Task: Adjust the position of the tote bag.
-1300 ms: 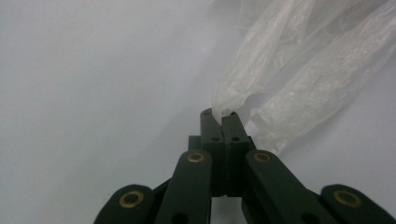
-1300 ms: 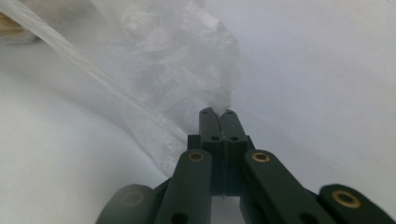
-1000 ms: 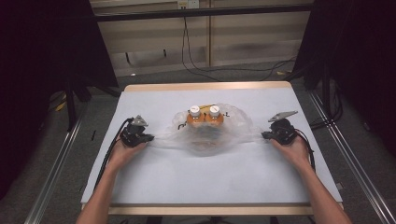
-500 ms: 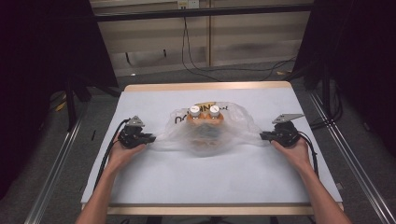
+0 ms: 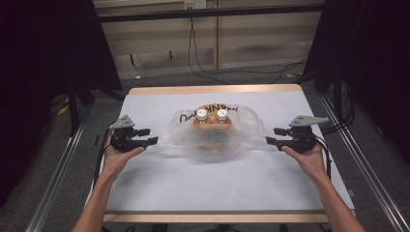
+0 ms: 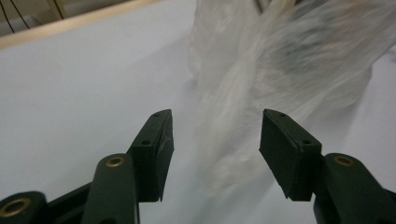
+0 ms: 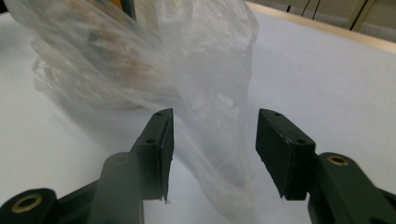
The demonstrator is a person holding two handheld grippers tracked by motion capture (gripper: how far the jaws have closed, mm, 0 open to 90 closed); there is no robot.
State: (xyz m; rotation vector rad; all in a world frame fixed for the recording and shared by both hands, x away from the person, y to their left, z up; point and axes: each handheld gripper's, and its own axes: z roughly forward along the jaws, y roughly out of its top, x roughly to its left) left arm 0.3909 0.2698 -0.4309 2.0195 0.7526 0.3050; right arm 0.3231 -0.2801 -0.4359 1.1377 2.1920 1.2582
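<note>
Lying mid-table, a thin plastic bag (image 5: 215, 133) of bottles (image 5: 211, 115) is flanked by the left gripper (image 5: 151, 141) and right gripper (image 5: 270, 141), jaws just opened – released. Soft, slippery film – best gripped at its bunched ends.

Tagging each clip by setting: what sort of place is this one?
Probably a lab data-collection station, not a home: a white-covered table with wooden edging, metal floor rails, dark curtains and loose cables behind it.

Dim, dark-edged high view; bright white table (image 5: 159, 179), motion-blurred bag (image 6: 280, 70).
</note>
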